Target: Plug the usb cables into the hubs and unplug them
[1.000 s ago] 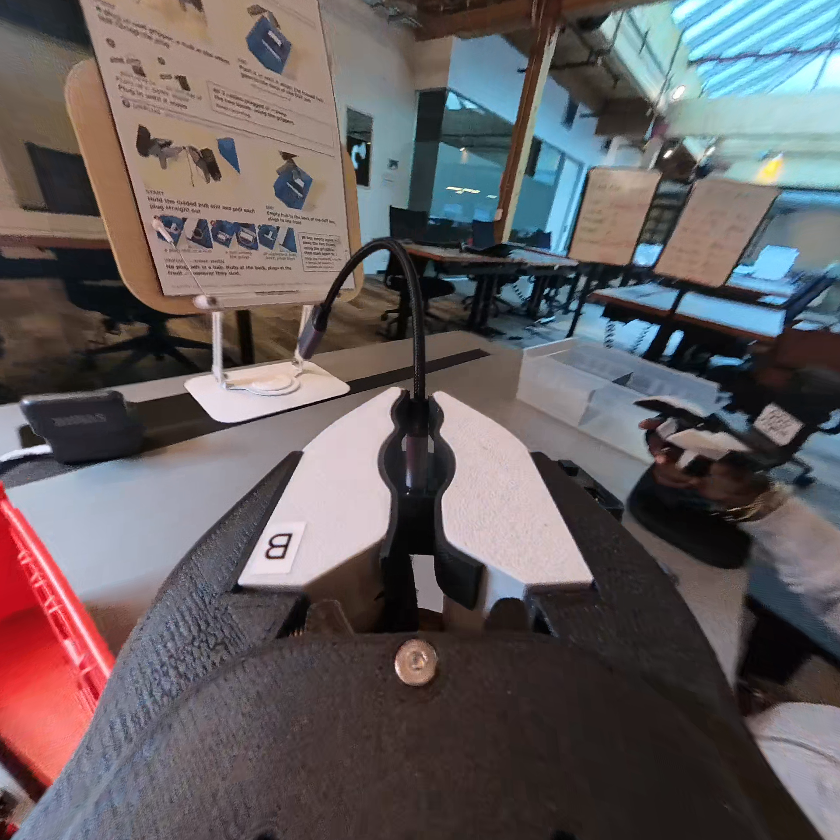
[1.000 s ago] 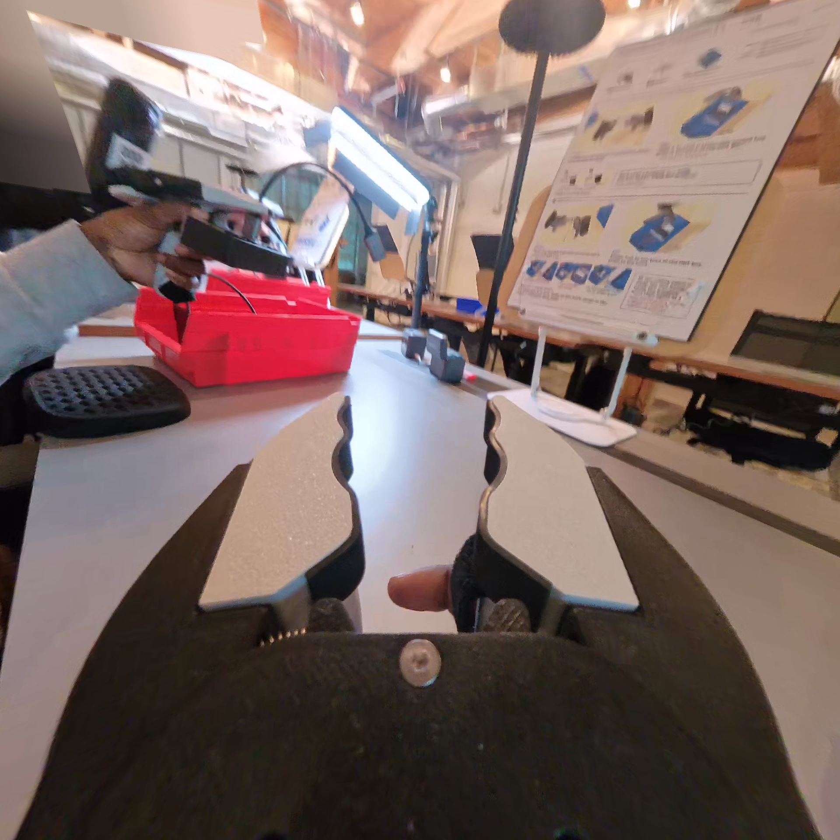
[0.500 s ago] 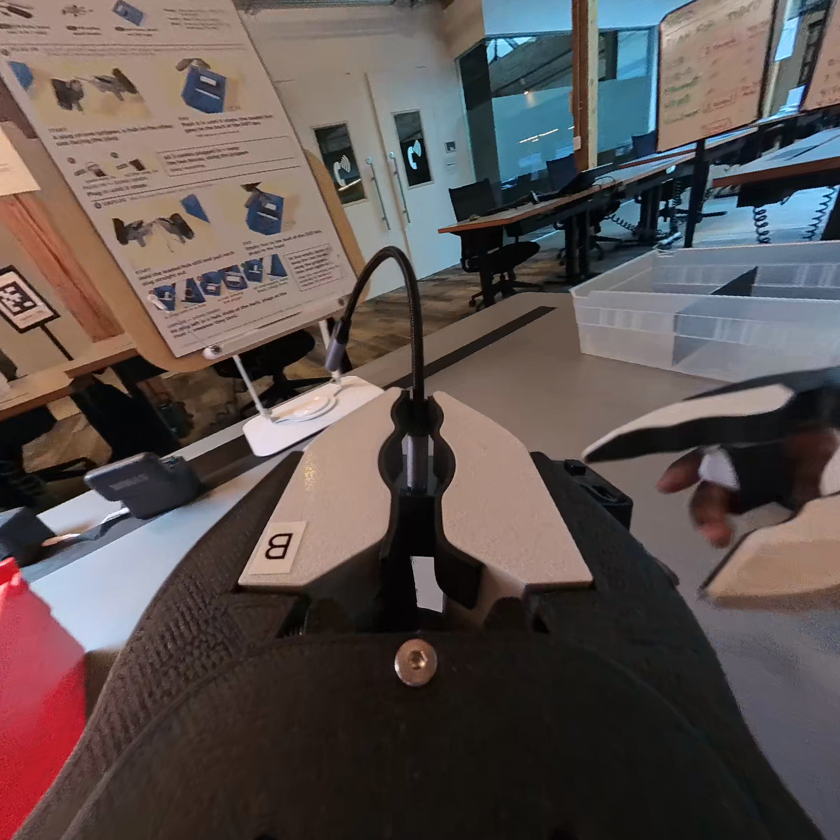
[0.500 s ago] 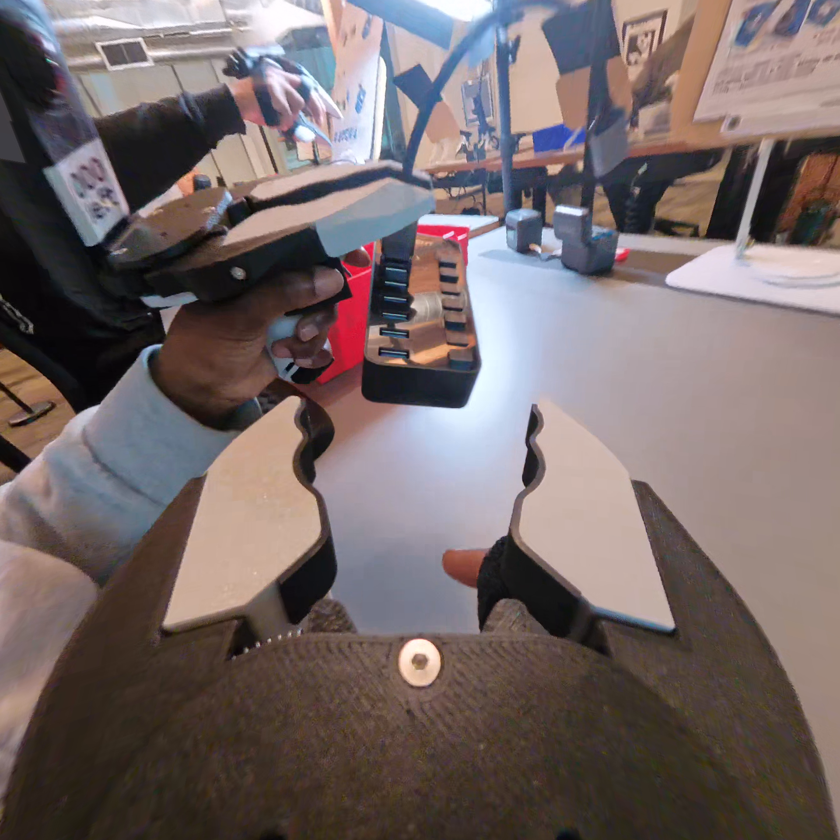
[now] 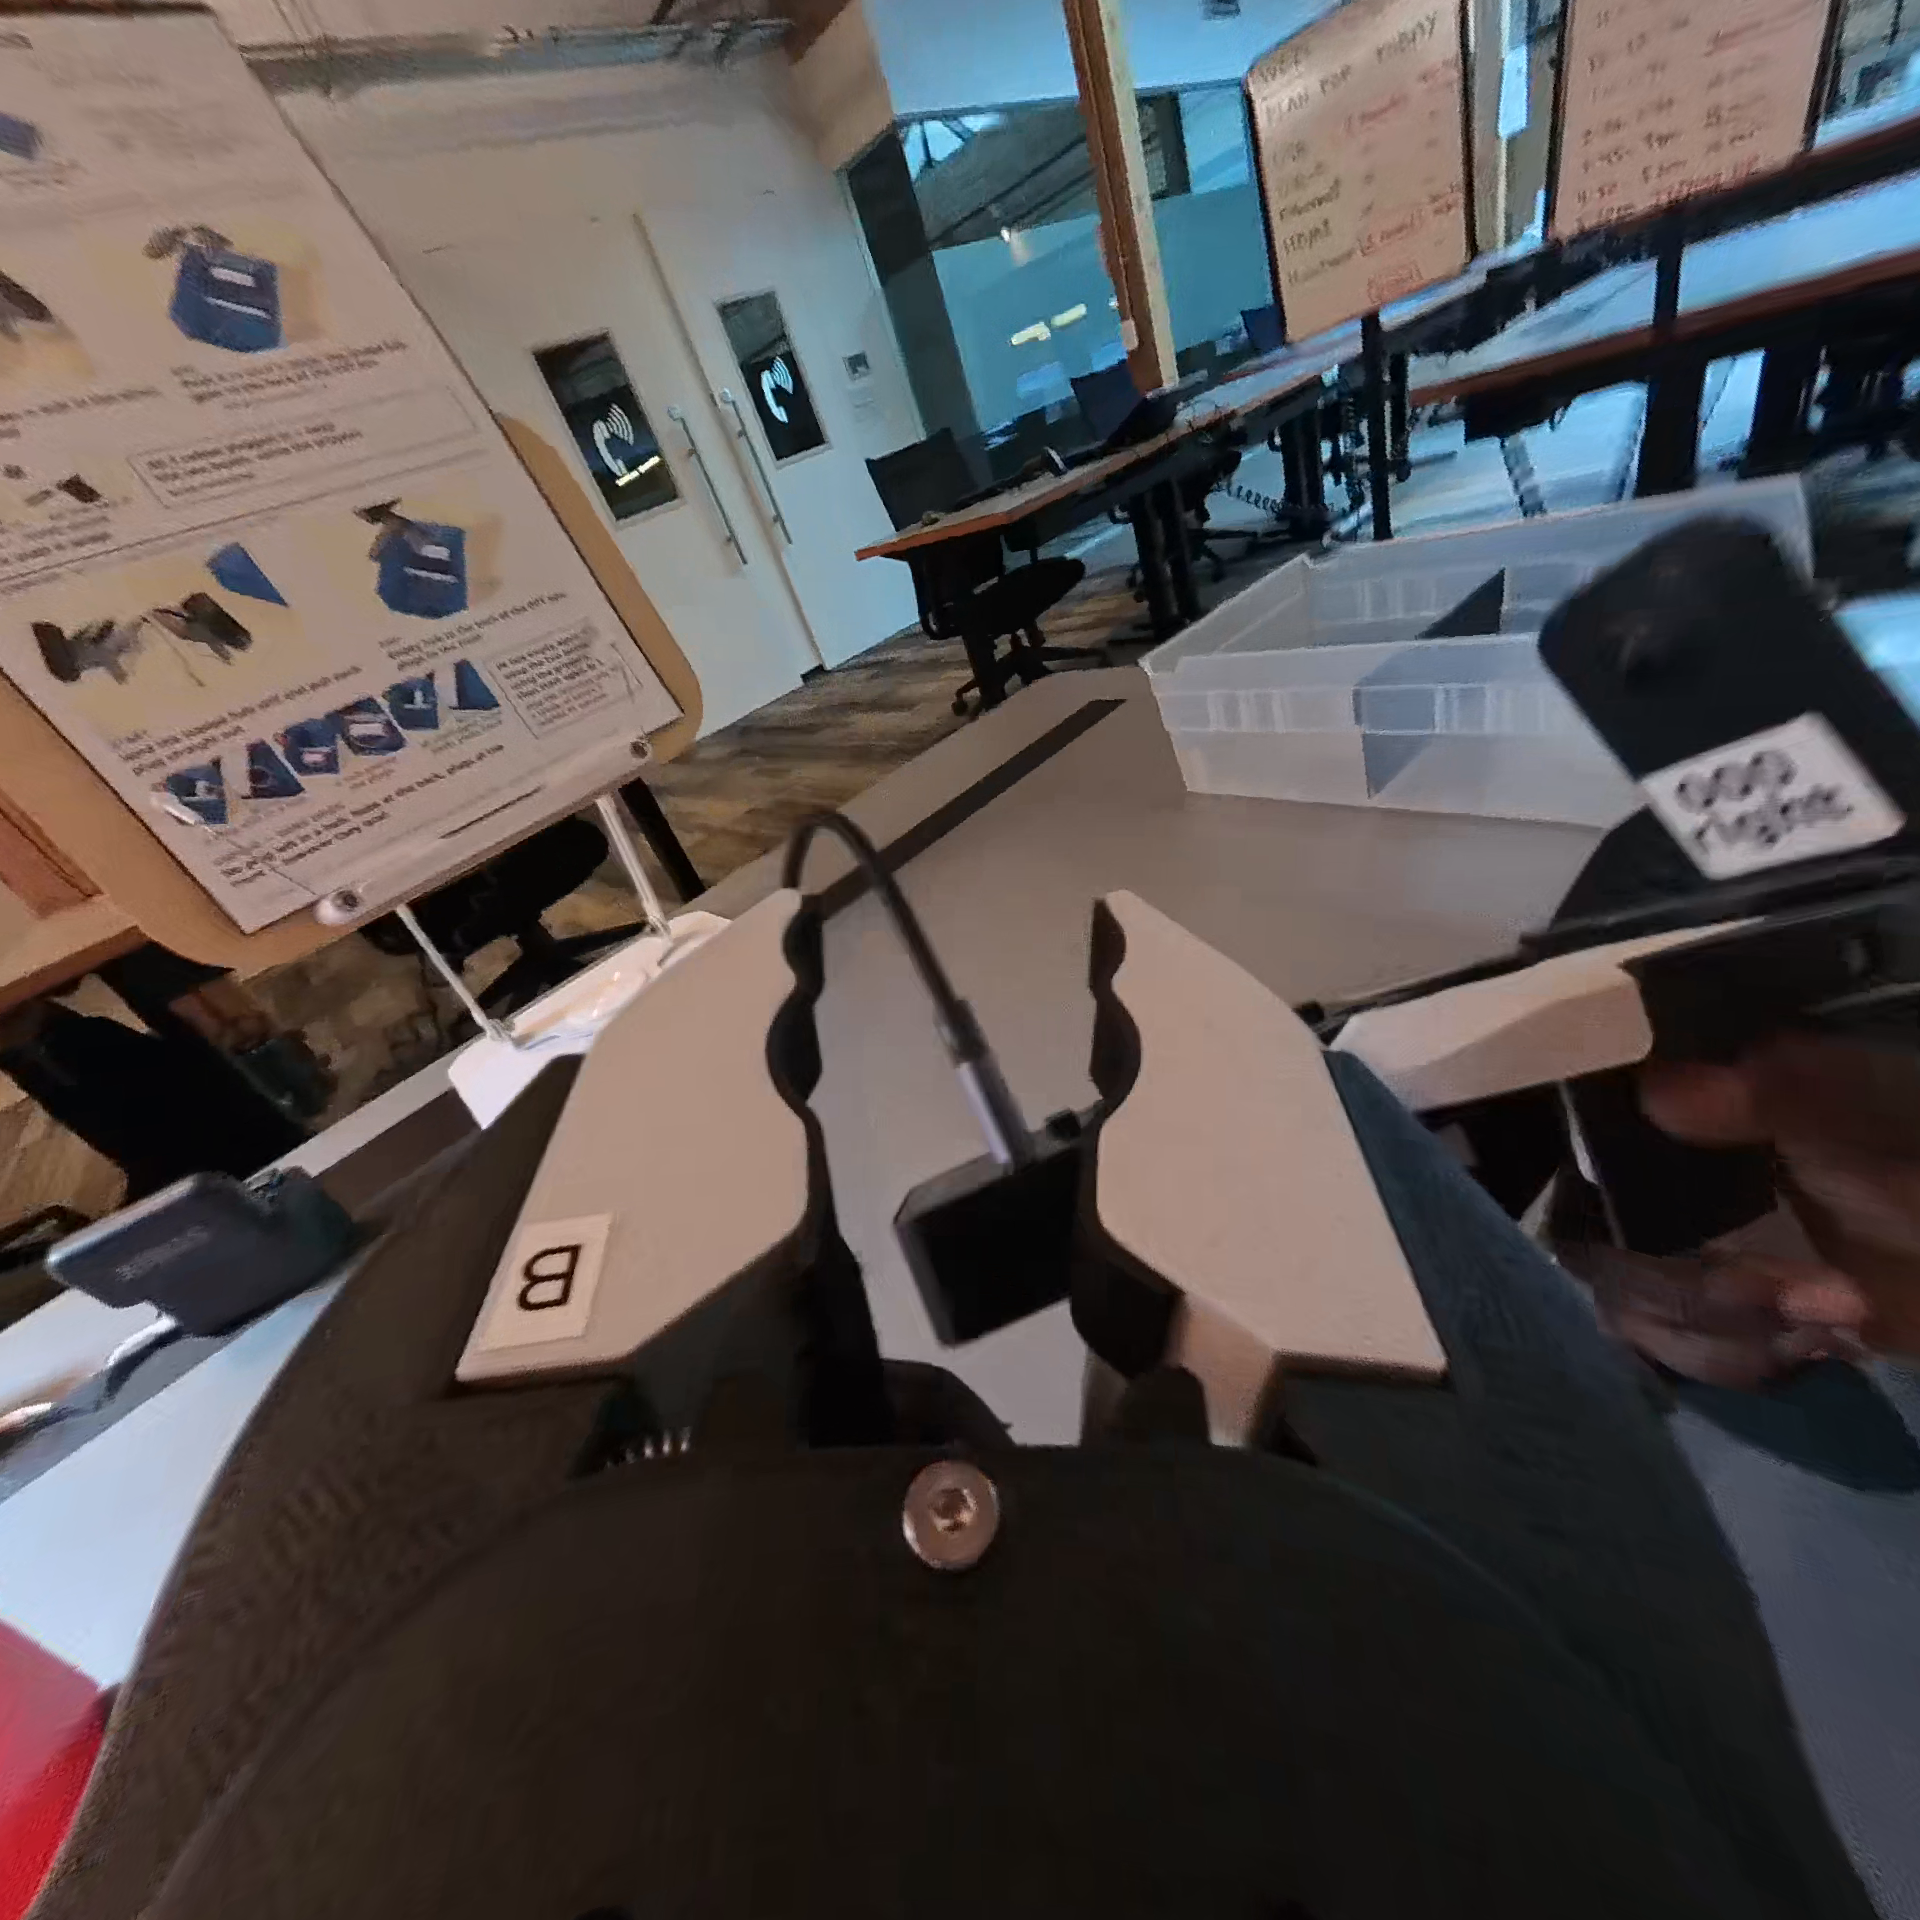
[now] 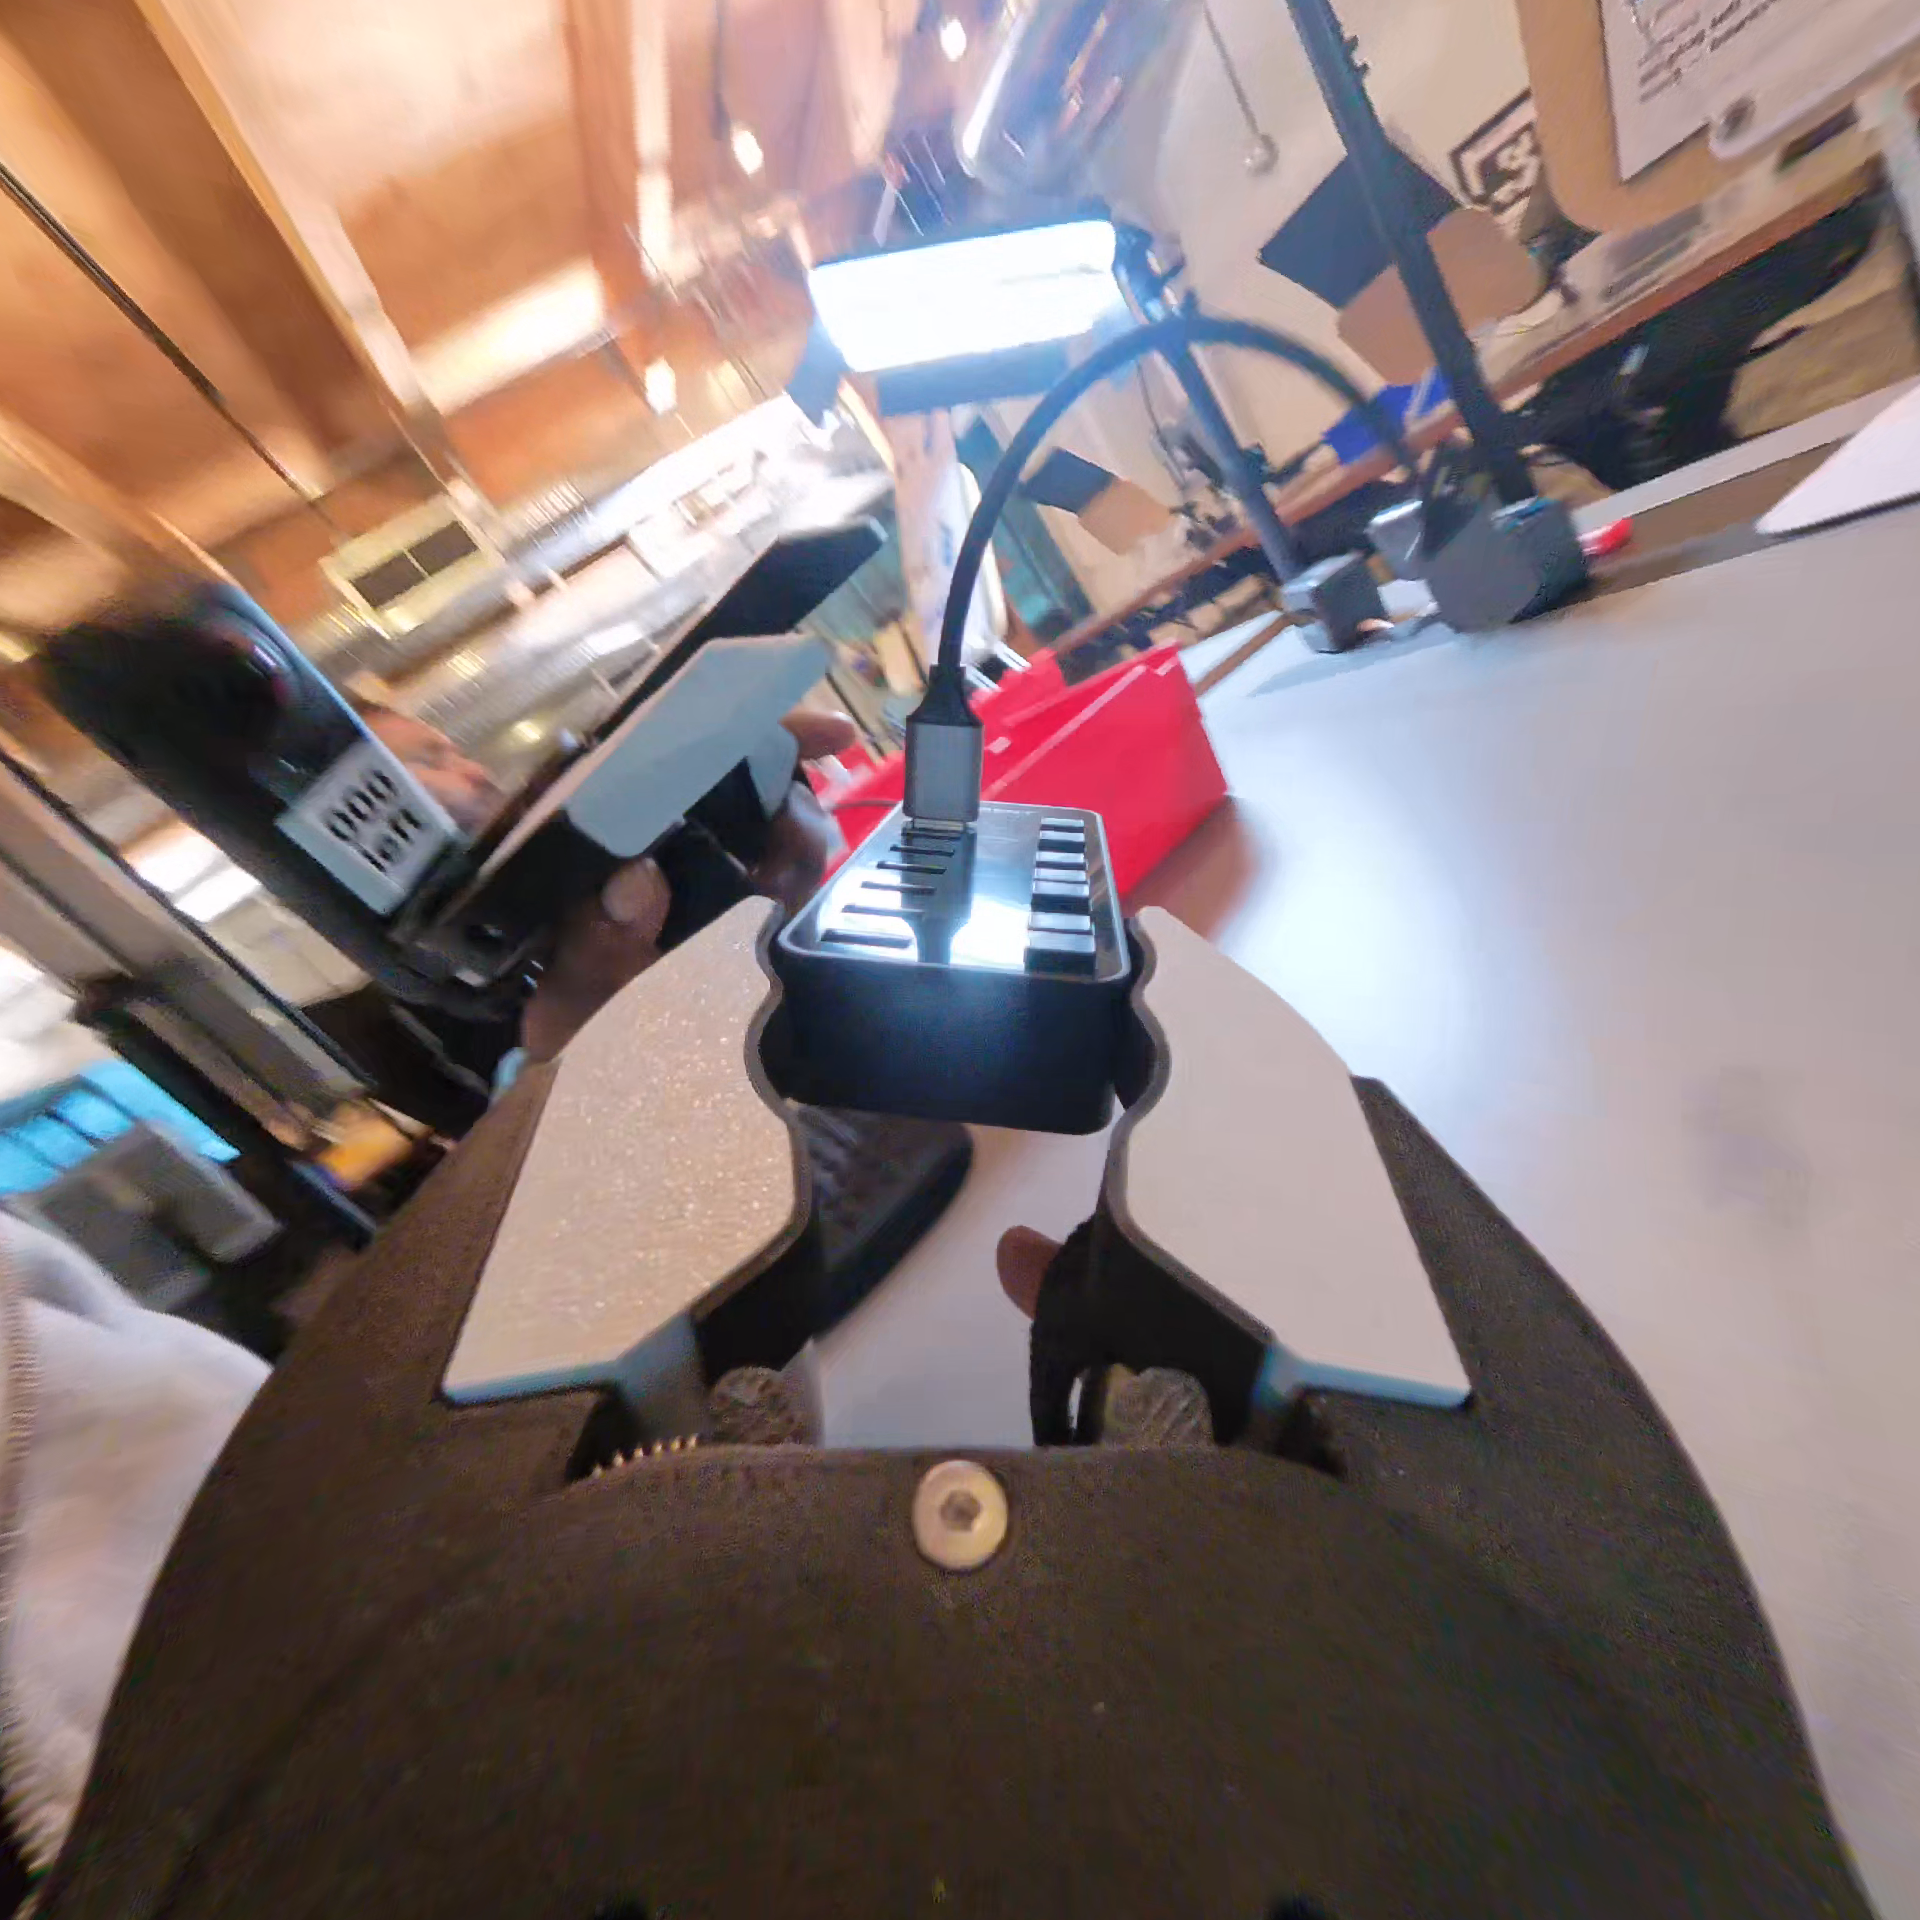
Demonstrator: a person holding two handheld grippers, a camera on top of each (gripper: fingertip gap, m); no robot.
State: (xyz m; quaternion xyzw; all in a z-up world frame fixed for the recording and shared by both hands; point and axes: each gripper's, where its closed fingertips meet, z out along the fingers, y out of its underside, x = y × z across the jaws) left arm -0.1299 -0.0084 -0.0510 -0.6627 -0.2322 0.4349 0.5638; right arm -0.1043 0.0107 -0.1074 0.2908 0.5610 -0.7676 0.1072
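My right gripper point(image 6: 956, 925) is shut on the end of a black multi-port USB hub point(image 6: 951, 997) and holds it above the grey table point(image 6: 1558, 883). A black USB cable point(image 6: 997, 499) with a grey plug point(image 6: 940, 769) stands in the hub's far port. My left gripper point(image 5: 948, 914) is open, with the hub point(image 5: 987, 1247) and the plugged cable point(image 5: 894, 914) between its fingers, apart from its left finger. A finger of the right gripper point(image 5: 1496, 1013) reaches in from the right. A finger of the left gripper point(image 6: 686, 738) shows just left of the hub.
A red bin point(image 6: 1091, 748) stands behind the hub. A clear plastic divided bin point(image 5: 1403, 707) is at the far right. An instruction board point(image 5: 260, 520) on a white stand and a grey hub point(image 5: 197, 1247) sit at the back. More grey hubs point(image 6: 1496, 561) lie farther off.
My left gripper was shut on the cable plug and has opened. My right gripper moved in, open, and has closed on the hub.
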